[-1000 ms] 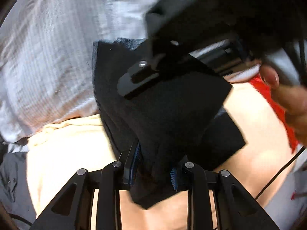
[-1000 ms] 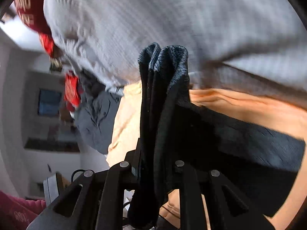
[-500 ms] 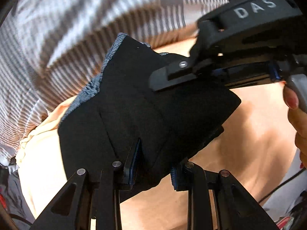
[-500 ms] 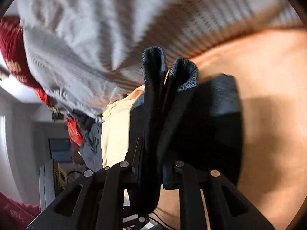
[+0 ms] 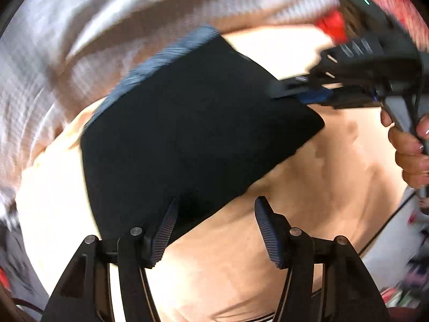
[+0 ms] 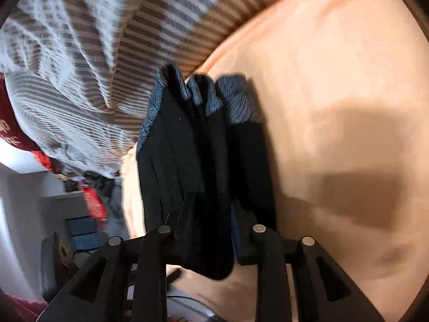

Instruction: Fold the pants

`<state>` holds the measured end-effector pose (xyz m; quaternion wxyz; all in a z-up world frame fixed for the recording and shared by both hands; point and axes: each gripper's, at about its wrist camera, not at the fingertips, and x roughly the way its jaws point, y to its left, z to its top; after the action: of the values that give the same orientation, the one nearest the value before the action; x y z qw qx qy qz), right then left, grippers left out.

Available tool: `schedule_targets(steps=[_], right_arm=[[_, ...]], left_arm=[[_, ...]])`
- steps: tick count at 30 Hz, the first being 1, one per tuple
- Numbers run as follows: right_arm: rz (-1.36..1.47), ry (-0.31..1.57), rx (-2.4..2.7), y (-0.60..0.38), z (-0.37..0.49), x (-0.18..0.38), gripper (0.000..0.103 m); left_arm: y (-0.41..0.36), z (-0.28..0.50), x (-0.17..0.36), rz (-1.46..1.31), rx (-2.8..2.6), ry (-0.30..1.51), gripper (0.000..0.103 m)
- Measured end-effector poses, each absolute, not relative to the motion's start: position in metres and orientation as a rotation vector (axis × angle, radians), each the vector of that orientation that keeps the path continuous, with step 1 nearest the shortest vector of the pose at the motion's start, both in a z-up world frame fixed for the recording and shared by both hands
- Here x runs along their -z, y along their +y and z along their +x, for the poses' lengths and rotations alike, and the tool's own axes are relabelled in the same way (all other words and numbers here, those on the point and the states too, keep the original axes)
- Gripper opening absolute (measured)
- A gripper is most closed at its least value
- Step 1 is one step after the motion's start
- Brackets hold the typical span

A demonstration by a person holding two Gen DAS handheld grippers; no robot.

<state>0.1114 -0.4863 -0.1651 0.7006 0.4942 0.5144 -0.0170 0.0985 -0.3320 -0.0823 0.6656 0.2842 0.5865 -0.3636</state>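
Observation:
The black pants (image 5: pixel 187 123) lie folded into a thick, flat packet on the peach sheet (image 5: pixel 321 187), with a blue-grey waistband edge along the far side. My left gripper (image 5: pixel 214 230) points down over the packet's near corner. Its jaws are opening, and only the cloth's edge lies by the left pad (image 5: pixel 163 230). A hand (image 5: pixel 410 155) holds my right gripper (image 5: pixel 292 91) at the packet's right corner. In the right wrist view the stacked layers of the pants (image 6: pixel 187 161) still run between the fingers of my right gripper (image 6: pixel 206 228), whose jaws are opening.
A grey-and-brown striped blanket (image 5: pixel 80 40) is bunched along the far side of the sheet (image 6: pixel 335 80), close behind the pants. Red cloth (image 5: pixel 329 24) lies at the far right. A thin black cable (image 5: pixel 383 230) runs off the sheet's right edge.
The pants came down from hanging in both grippers to lying flat on the sheet. Both sets of jaws widened, and the left pads came off the cloth.

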Motion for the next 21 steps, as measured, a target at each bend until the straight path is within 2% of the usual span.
schedule_targets(steps=[2, 4, 8, 10, 11, 13, 19, 21], right_arm=[[1.019, 1.103, 0.057, -0.489, 0.118, 0.142, 0.035], [0.984, 1.075, 0.059, -0.496, 0.127, 0.132, 0.044], [0.932, 1.103, 0.048, -0.494, 0.167, 0.137, 0.045], [0.908, 1.174, 0.039, -0.494, 0.175, 0.149, 0.044], [0.899, 1.223, 0.04, -0.49, 0.179, 0.157, 0.038], [0.835, 1.25, 0.064, -0.482, 0.174, 0.159, 0.013], [0.823, 1.31, 0.105, -0.478, 0.138, 0.158, 0.0], [0.826, 1.336, 0.128, -0.479, 0.131, 0.164, 0.0]], left_arm=[[-0.307, 0.125, 0.072, 0.524, 0.757, 1.338, 0.061], [-0.291, 0.148, 0.071, 0.436, 0.679, 1.35, 0.061], [-0.263, 0.201, 0.091, 0.256, 0.515, 1.409, 0.061], [-0.258, 0.217, 0.103, 0.208, 0.48, 1.422, 0.061], [-0.256, 0.222, 0.11, 0.197, 0.472, 1.436, 0.061], [-0.255, 0.229, 0.125, 0.184, 0.474, 1.473, 0.061], [-0.267, 0.2, 0.132, 0.238, 0.543, 1.469, 0.061], [-0.267, 0.2, 0.139, 0.238, 0.561, 1.476, 0.061]])
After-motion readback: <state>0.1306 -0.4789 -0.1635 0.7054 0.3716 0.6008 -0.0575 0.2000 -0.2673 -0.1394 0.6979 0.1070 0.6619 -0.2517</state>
